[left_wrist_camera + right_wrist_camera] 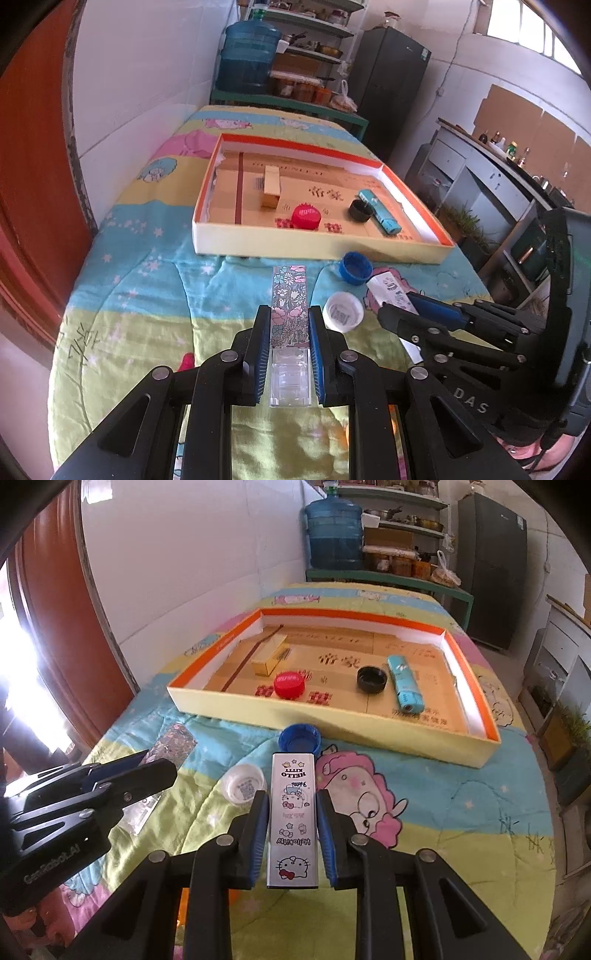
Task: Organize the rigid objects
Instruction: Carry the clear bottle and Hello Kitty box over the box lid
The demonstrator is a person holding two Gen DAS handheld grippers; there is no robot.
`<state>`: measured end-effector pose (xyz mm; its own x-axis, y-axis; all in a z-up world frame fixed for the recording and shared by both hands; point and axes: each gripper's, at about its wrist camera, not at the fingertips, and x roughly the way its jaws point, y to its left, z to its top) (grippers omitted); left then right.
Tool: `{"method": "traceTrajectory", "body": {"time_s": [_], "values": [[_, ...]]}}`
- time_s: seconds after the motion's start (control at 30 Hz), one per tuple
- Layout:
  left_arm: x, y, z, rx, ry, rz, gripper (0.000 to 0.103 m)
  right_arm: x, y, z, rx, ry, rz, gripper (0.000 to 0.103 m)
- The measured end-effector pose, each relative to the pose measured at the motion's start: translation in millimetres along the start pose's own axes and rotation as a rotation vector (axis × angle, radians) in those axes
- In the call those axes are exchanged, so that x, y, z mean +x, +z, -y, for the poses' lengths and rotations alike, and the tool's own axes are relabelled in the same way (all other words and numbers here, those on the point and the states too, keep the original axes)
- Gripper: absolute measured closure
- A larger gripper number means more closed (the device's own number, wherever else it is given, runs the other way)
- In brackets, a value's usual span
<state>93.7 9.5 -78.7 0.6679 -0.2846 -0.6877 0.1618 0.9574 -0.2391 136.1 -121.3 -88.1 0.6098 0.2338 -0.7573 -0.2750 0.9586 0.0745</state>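
Your left tool was clamped on the floral box at frame centre; your right tool gripped the Hello Kitty box (both lay below the tray).

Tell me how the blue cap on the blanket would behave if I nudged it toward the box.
The blue cap lies open side up on its flat top, so it would probably slide, not roll. It looks like thin plastic, likely very light, so a nudge may flip or skitter it. The quilted blanket is soft and wrinkled, so it may snag before reaching the box.
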Motion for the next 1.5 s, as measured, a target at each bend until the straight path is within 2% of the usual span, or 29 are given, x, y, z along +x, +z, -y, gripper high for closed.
{"method": "traceTrajectory", "body": {"time_s": [0.37, 0.7, 1.07, 1.5], "values": [[-16.5, 32.0, 8.4, 0.035, -0.006, 0.069, 0.083, -26.7, 21.8, 15.9, 0.019, -0.018, 0.079, 0.077], [-20.4, 58.6, 20.9, 0.064, -0.01, 0.104, 0.083, -33.3, 37.5, 27.8, 0.026, -0.035, 0.111, 0.077], [-12.3, 88.6, 27.8, 0.091, -0.011, 0.132, 0.083, -39.4, 59.5, 38.2, 0.017, -0.063, 0.155, 0.077], [3.1, 145.6, 14.1, 0.087, 0.039, 0.178, 0.083, -31.4, 100.4, 39.9, 0.009, -0.045, 0.213, 0.077]]}}
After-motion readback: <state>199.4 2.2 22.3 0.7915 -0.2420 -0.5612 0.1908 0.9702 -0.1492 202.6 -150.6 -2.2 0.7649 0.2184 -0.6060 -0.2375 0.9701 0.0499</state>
